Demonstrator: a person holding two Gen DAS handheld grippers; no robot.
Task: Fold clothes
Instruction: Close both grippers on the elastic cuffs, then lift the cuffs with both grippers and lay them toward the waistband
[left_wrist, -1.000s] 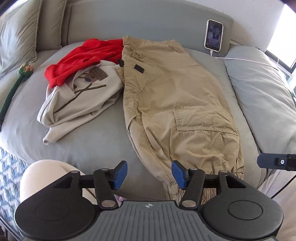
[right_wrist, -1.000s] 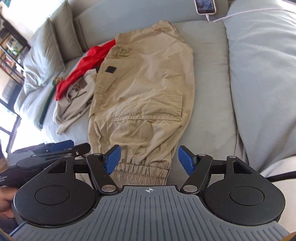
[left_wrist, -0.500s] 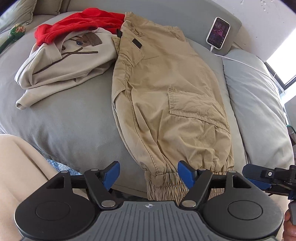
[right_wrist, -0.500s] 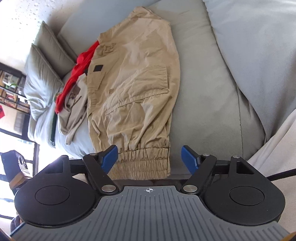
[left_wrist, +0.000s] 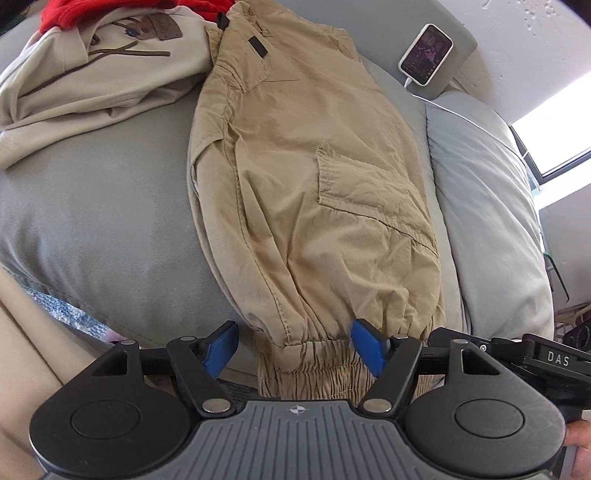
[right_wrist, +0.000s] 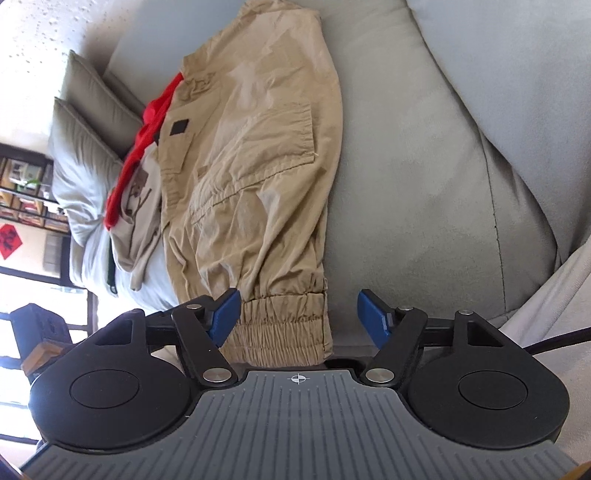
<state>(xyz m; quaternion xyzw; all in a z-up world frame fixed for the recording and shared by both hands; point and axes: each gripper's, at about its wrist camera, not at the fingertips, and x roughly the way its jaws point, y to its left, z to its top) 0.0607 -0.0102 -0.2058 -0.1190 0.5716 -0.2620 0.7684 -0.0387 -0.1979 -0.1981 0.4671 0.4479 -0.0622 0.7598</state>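
Observation:
Khaki cargo trousers (left_wrist: 314, 166), folded lengthwise, lie flat on the grey sofa seat (left_wrist: 92, 229). Their elastic cuffs (left_wrist: 314, 369) hang at the near edge. My left gripper (left_wrist: 295, 345) hovers just above the cuffs. Its jaws are closing with the cuff between the blue pads (left_wrist: 221, 345), and neither pad presses on the cloth. In the right wrist view the trousers (right_wrist: 251, 166) run away from my right gripper (right_wrist: 299, 315), whose jaws are also closing. The cuff (right_wrist: 284, 325) lies between its pads towards the left one, which overlaps the cuff's left end. The right pad (right_wrist: 373, 317) is over bare cushion.
A beige hoodie (left_wrist: 92, 74) and a red garment (left_wrist: 74, 11) lie bunched to the left of the trousers' waist. A phone (left_wrist: 426, 53) on a white cable leans on the backrest. A grey cushion (left_wrist: 491, 203) rises on the right. Pillows (right_wrist: 85, 122) stand at the far end.
Both grippers have sunk towards the cuff end of the trousers and rolled, so the cuffs now lie between their jaws. The clothes have not moved.

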